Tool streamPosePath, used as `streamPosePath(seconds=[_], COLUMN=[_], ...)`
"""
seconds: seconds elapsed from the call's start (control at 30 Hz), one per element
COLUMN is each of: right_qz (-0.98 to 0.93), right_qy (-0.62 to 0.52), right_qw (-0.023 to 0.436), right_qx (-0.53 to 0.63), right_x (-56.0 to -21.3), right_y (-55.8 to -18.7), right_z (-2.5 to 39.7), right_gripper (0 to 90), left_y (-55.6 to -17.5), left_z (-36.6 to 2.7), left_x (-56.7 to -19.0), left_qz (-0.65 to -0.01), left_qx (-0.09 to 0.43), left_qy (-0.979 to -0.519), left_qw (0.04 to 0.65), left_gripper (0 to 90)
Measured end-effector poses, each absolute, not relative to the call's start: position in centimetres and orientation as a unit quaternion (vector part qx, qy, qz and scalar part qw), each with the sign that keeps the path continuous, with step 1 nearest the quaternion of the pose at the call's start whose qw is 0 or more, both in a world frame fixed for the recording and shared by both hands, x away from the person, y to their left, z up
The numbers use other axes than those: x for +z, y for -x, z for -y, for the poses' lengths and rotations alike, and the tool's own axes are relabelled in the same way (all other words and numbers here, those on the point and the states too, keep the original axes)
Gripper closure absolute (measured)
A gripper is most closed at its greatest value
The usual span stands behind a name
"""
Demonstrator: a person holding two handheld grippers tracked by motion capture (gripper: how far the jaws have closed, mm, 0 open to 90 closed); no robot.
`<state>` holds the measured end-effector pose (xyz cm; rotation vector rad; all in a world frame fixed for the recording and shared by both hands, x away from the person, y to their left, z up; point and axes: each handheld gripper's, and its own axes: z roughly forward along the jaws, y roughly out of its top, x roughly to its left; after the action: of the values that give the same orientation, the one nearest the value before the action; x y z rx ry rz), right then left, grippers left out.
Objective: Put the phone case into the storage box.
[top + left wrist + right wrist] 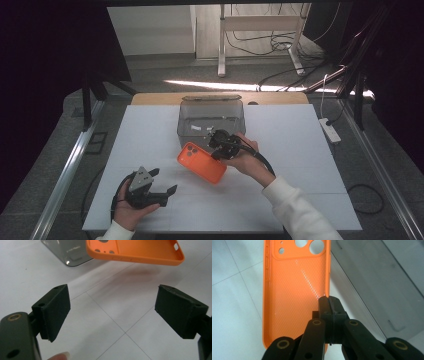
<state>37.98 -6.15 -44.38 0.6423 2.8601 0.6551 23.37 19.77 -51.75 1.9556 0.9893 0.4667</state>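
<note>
Surface: white table top (pixel 300 150) marked with thin grid lines, set on a wooden board whose far edge shows behind it.

Container: clear grey plastic box (pixel 211 120), standing upright at the far middle of the white surface, open at the top.

Phone case: orange phone case (pixel 202 163), empty, with camera cut-outs at one end. In the high view it lies just in front of the box, tilted, its inner side turned up. In the left gripper view it hangs above the surface (pixel 135 251) with a faint shadow beneath it, so it is clear of the table.

Right gripper: right gripper (pixel 328 300), held in the person's right hand (pixel 247 159). Its jaws are pressed together on one long side wall of the case, about midway along that edge.

Left gripper: left gripper (pixel 112 307), held in the left hand (pixel 129 207) at the near left of the table, well apart from the case. Its jaws stand spread wide with bare table between them, holding nothing.

Clothing: white sleeve (pixel 300 210) on the right forearm.
</note>
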Motion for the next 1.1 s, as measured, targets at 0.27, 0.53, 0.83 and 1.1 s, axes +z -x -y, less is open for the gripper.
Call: streamPosePath(seconds=[0.27,0.53,0.83,1.1], right_qz=[-0.949,-0.947,-0.945,-0.941], right_qy=[-0.209,-0.207,-0.210,-0.213], right_qw=[0.079,0.081,0.084,0.086], right_qx=[0.224,0.233,0.237,0.247], right_x=[-43.4,-42.6,-42.3,-42.3], right_y=[-37.6,-37.2,-36.6,-35.8], right_z=[7.1,7.9,9.1,11.0], right_gripper=[90.0,90.0,90.0,90.0], left_y=[-23.4,-23.4,-23.4,-23.4], left_z=[-19.8,-19.8,-19.8,-19.7], left_x=[-51.8,-51.8,-51.8,-51.8], left_qz=[-0.399,-0.399,-0.400,-0.401], left_qx=[0.187,0.186,0.186,0.186], left_qy=[-0.785,-0.786,-0.784,-0.784], left_qw=[0.435,0.434,0.436,0.435], left_gripper=[13.7,13.7,13.7,13.7])
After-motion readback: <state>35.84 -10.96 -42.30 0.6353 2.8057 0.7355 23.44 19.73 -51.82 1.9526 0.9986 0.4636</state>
